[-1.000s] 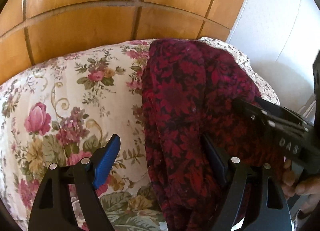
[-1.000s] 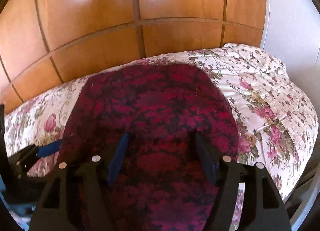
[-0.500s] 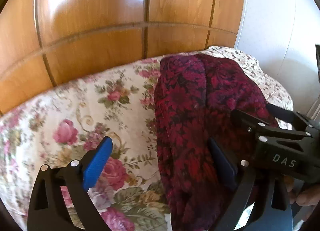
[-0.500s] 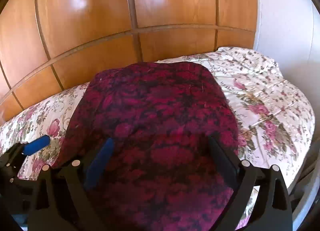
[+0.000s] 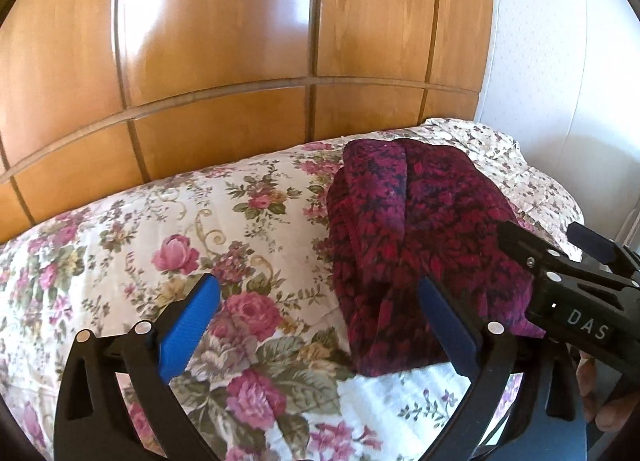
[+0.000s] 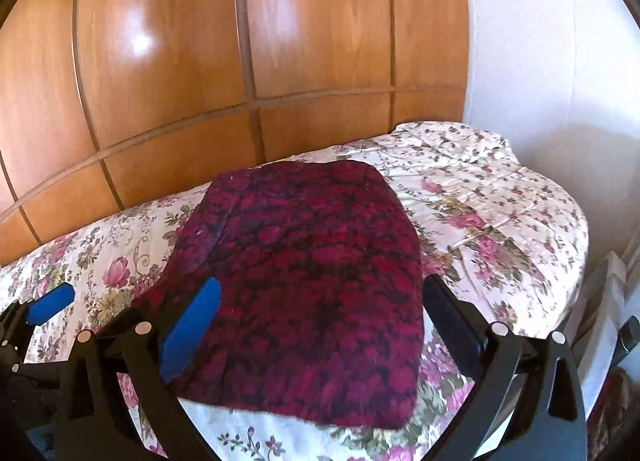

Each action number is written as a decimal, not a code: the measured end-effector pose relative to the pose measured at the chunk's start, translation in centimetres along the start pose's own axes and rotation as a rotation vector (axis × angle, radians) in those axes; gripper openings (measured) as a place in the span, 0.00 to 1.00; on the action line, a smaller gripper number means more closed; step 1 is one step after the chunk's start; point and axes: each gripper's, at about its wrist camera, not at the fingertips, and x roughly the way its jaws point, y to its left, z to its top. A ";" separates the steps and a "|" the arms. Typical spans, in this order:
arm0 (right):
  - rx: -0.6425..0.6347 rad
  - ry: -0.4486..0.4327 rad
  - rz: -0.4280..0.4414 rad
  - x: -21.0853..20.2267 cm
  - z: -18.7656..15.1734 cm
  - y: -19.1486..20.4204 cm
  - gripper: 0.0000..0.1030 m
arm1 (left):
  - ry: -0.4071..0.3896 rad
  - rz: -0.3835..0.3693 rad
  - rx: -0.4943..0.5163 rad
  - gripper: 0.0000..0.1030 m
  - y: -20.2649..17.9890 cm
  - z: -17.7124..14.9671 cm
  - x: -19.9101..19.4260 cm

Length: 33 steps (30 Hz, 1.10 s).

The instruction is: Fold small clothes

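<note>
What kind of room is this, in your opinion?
Probably a bedroom: a bed with a floral bedspread, wooden wardrobe-like panels behind it, and a folded dark red garment lying on the bedspread.

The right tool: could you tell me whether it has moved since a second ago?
Yes. The right tool has drawn back from the wooden panels; the folded garment looks smaller.

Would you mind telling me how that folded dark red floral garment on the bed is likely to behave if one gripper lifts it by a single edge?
The folded garment is soft cloth with rounded, sagging edges, so it would probably droop and unfold. It looks light for its size, barely denting the floral bedspread. Pushed, it would likely bunch up rather than slide, cloth dragging on cloth.
</note>
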 end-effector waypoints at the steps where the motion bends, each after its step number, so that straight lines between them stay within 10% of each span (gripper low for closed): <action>1: 0.000 -0.004 -0.003 -0.3 -0.2 0.0 0.97 | -0.002 0.004 0.001 0.96 0.0 -0.2 -0.3; 33: 0.027 -0.032 -0.074 -5.5 -3.8 0.1 0.98 | -0.073 0.067 -0.084 0.96 2.2 -2.1 -5.7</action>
